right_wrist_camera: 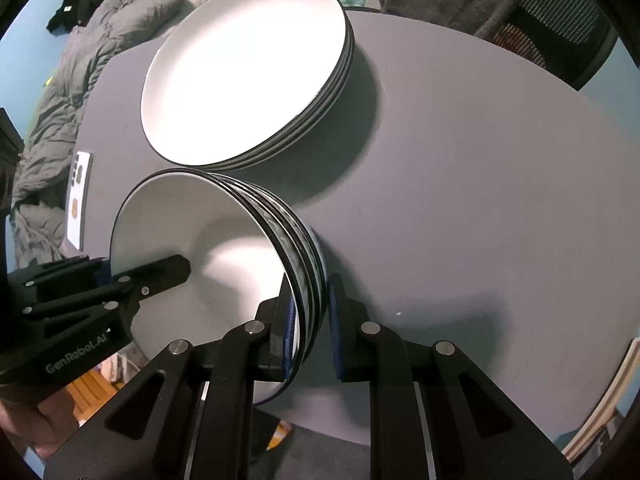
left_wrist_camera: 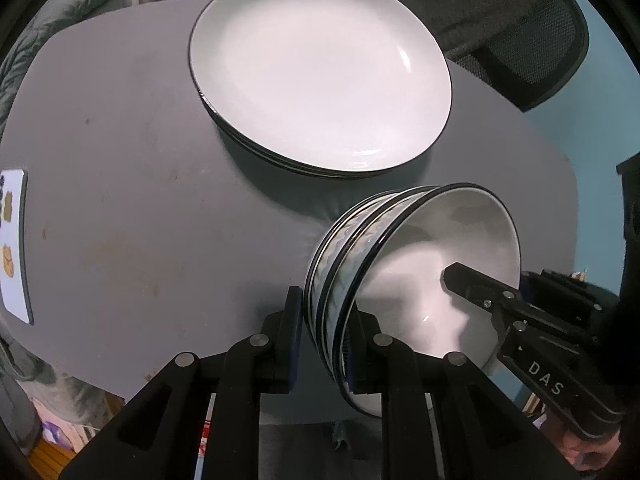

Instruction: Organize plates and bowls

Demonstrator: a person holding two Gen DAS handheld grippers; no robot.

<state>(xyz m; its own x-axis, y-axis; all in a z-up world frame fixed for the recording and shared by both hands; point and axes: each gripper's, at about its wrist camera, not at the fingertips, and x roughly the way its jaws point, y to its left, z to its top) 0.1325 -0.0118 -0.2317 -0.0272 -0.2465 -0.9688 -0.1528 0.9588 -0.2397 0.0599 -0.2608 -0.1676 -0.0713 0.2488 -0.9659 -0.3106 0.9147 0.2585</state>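
- Two grippers are on one stack of bowls (left_wrist_camera: 404, 264), and both point steeply down at the grey table (left_wrist_camera: 140, 200) from my side.
- My left gripper (left_wrist_camera: 324, 340) is clamped narrow on the stack's near-left rim: one finger sits outside the patterned walls, the other inside the top bowl.
- My right gripper (right_wrist_camera: 310, 328) is pinched narrow on the opposite rim, again with one finger inside the white bowl and one outside.
- In the left wrist view I see the right gripper reaching in from the lower right, its black fingertip (left_wrist_camera: 460, 278) lying inside the bowl.
- In the right wrist view the left gripper comes in from the lower left, its fingertip (right_wrist_camera: 172, 270) also inside the bowl.
- The bowls are nested, with dark rims and a pale wavy band outside; I cannot tell whether the stack rests on the table or is lifted.
- A stack of white plates (left_wrist_camera: 320, 76) with dark rims sits just beyond the bowls on the table.
- A white card (left_wrist_camera: 14, 240) lies near the table's left edge, well apart from the dishes.
- Part of a hand (right_wrist_camera: 44, 424) shows under the left gripper.
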